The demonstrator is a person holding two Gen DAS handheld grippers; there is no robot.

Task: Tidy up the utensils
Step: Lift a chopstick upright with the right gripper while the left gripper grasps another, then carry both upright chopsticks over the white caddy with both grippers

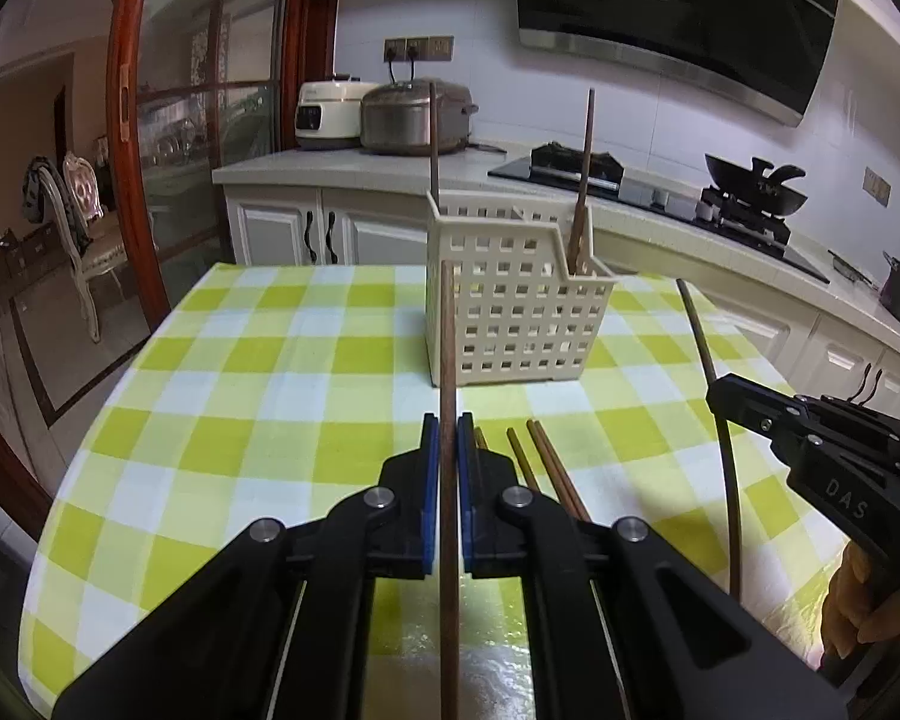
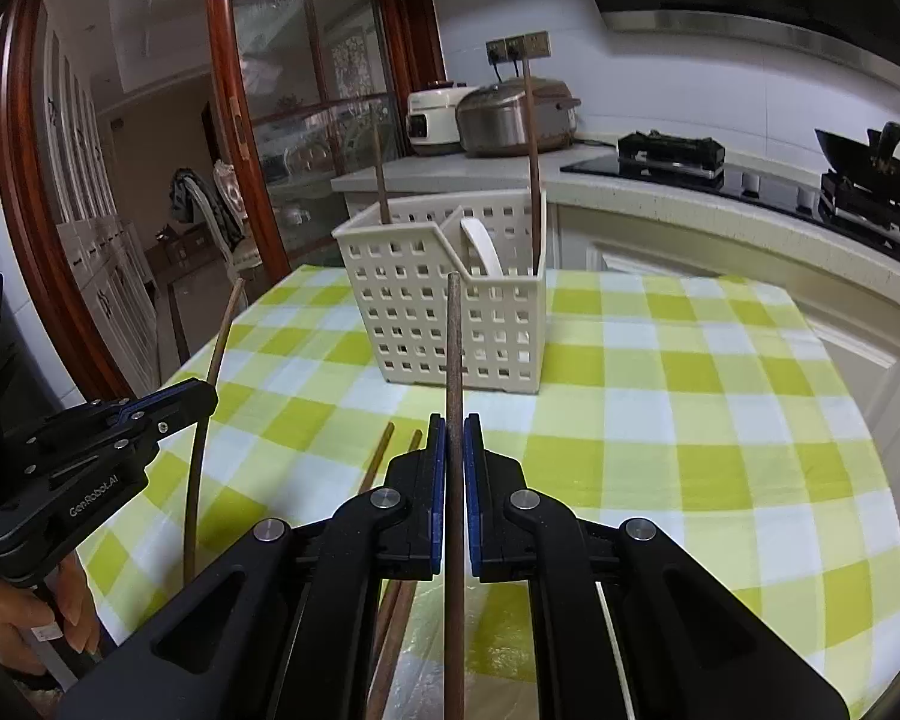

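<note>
Here each hand carries one chopstick off the table. The left gripper [image 1: 448,438] is clenched on a brown chopstick [image 1: 447,348], which stands up between its blue pads and points toward the basket [image 1: 510,324]. The right gripper [image 2: 455,441] is likewise clamped on its own chopstick [image 2: 453,354], pinched part-way along the shaft with a long end reaching forward.

The basket sits on the checked tablecloth [image 1: 240,408] ahead of both grippers, with two chopsticks already upright in its corners and a white spoon [image 2: 480,246] in one compartment. A few more chopsticks [image 1: 546,462] lie flat on the cloth just beside the left gripper.

These sticks look light, thin and stiff, and probably smooth, so they may pivot or slide between flat pads. A hold nearer the middle should steady them, while leaving enough free length to aim the tip down into a compartment.
</note>
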